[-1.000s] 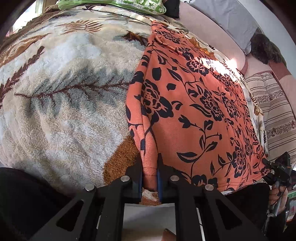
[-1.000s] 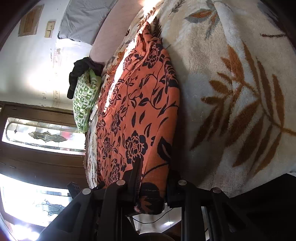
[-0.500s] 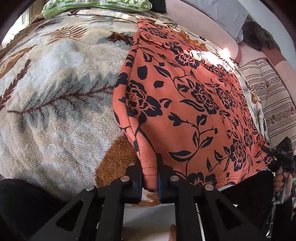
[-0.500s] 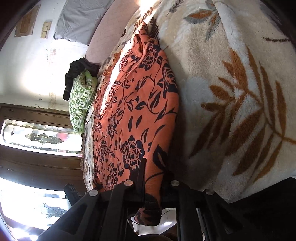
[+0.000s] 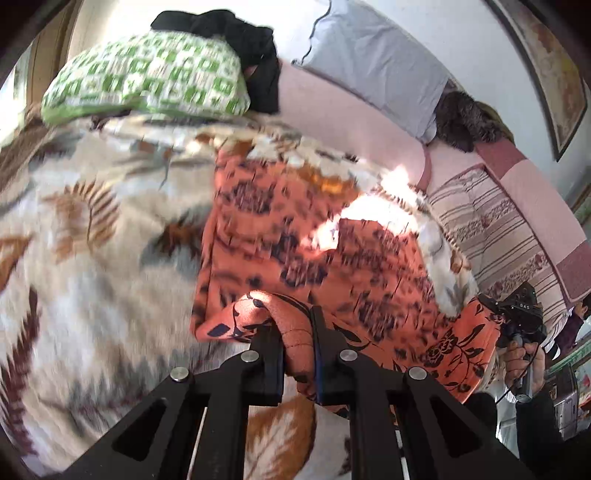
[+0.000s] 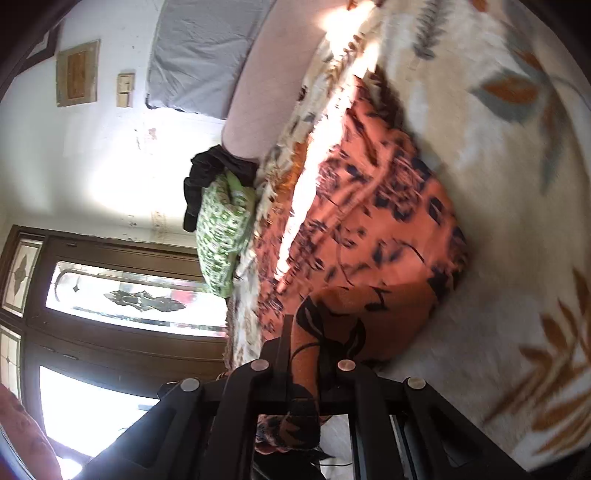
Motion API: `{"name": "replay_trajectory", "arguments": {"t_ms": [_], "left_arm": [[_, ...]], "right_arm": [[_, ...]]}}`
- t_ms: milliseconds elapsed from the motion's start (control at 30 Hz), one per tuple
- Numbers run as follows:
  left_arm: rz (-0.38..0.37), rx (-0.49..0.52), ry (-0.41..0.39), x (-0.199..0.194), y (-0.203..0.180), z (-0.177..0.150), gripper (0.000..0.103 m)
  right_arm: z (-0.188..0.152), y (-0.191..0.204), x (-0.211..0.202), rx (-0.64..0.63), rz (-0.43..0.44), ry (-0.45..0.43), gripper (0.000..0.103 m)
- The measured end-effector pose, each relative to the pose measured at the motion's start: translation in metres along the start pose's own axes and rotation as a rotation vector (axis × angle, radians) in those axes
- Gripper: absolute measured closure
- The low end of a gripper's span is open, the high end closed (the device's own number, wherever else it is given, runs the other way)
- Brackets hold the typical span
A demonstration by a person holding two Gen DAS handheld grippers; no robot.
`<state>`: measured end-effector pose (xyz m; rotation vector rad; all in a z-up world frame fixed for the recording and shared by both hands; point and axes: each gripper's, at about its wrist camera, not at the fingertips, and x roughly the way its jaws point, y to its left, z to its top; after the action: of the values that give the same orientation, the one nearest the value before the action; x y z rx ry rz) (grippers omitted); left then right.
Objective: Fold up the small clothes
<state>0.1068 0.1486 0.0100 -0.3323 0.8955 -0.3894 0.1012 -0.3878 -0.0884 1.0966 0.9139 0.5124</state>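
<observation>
The orange floral garment lay on the leaf-patterned fleece blanket that covered the bed, with its near edge lifted clear of the blanket at both corners. The left gripper was clamped on one near corner, the cloth bunched between its two black fingers and rising in a fold above them. The right gripper was closed tight on the other near corner; its jaws had just been closing, with the fabric between them, and a tail of cloth hung below the fingers. In the left wrist view the right gripper appeared at the far right edge, held in a hand, with the garment's edge stretched between the two tools. Much of the cloth and blanket was blurred. A green and white patterned pillow sat at the head of the bed with a black item on top of it, beside a grey pillow. A striped cover lay to the right of the blanket
</observation>
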Motion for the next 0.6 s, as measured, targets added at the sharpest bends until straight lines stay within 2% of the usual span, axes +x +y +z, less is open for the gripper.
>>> {"name": "replay_trajectory", "arguments": {"t_ms": [100,133,167,200,233,267,300,333,367,433,500,600], "left_arm": [[-0.007,0.014,-0.098,0.019,-0.002,0.073,0.089],[0.015,0.017,-0.125,0.033,0.0,0.096,0.086],[0.042,0.033,-0.138,0.054,0.005,0.117,0.081],[0.09,0.046,-0.137,0.08,0.012,0.134,0.056],[0.164,0.048,-0.114,0.108,0.022,0.146,0.016],[0.268,0.035,-0.077,0.136,0.035,0.152,0.009],[0.35,0.03,-0.06,0.156,0.047,0.152,0.009],[0.39,0.028,-0.033,0.168,0.06,0.149,0.009],[0.399,0.014,-0.004,0.172,0.07,0.143,0.01],[0.334,-0.012,-0.03,0.158,0.081,0.124,0.01],[0.294,-0.014,-0.067,0.133,0.083,0.101,0.009],[0.195,0.015,-0.01,0.118,0.075,0.068,0.009]], "right_arm": [[0.066,0.04,0.012,-0.088,0.034,-0.07,0.096],[0.091,0.049,0.018,-0.099,0.047,-0.093,0.096],[0.118,0.054,0.028,-0.099,0.066,-0.107,0.092],[0.143,0.055,0.04,-0.122,0.064,-0.116,0.091],[0.165,0.052,0.054,-0.145,0.034,-0.12,0.076],[0.18,0.042,0.069,-0.127,-0.026,-0.122,0.031],[0.187,0.029,0.081,-0.089,-0.1,-0.134,0.011],[0.186,0.018,0.086,-0.072,-0.17,-0.161,0.005],[0.181,0.007,0.089,-0.069,-0.184,-0.159,0.005],[0.161,-0.006,0.088,-0.102,-0.222,-0.13,0.005],[0.134,-0.003,0.083,-0.232,-0.307,-0.091,0.005],[0.107,-0.004,0.08,-0.347,-0.406,-0.03,0.006]]}}
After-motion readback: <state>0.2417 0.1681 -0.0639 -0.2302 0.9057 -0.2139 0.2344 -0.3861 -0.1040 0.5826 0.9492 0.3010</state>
